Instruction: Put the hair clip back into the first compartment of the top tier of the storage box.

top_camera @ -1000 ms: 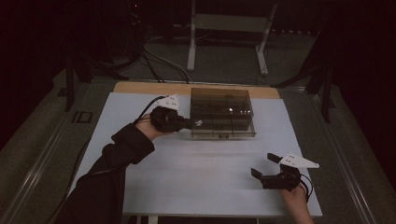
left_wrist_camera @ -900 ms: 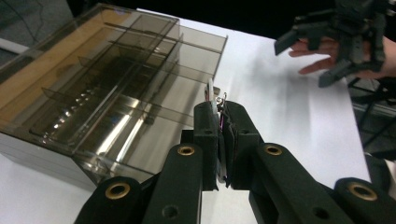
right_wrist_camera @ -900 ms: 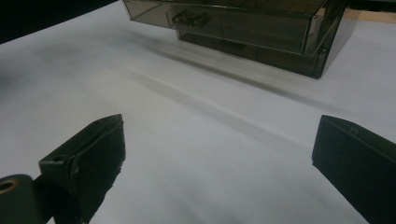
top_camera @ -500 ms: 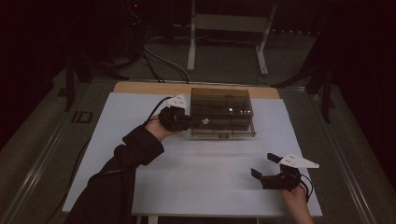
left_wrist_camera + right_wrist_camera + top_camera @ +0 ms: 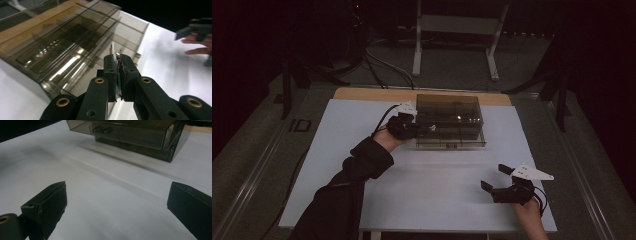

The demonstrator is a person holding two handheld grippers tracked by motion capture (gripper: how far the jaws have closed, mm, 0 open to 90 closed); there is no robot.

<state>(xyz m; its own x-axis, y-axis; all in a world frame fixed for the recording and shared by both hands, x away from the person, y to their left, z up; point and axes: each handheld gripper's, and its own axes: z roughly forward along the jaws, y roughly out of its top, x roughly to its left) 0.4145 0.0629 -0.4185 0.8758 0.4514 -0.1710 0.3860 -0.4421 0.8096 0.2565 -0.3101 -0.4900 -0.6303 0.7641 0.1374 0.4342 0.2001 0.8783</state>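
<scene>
A: Since a moment ago the left gripper has slid in from the box's left side and now sits at its near-left corner, a little lower too. What is it carrying?

B: Its jaws are pressed together on a small thin item, pale and flat, with a bit of it poking out past the tips. I cannot tell what it is.

A: And beyond the tips?

B: Directly ahead of them is the smoky clear plastic box, with its lid closed as far as I can tell. The box stands at the far middle of the white desk.

A: So the piece is probably meant for the box?

B: That is my reading: the item has been brought right up to it, but the lid or a drawer has to open first.

A: The other hand?

B: The right gripper rests on the desk at the near right, jaws spread wide with nothing between them. From its own view the box lies well ahead, with a small front handle facing it. It looks free to pull that open.
</scene>
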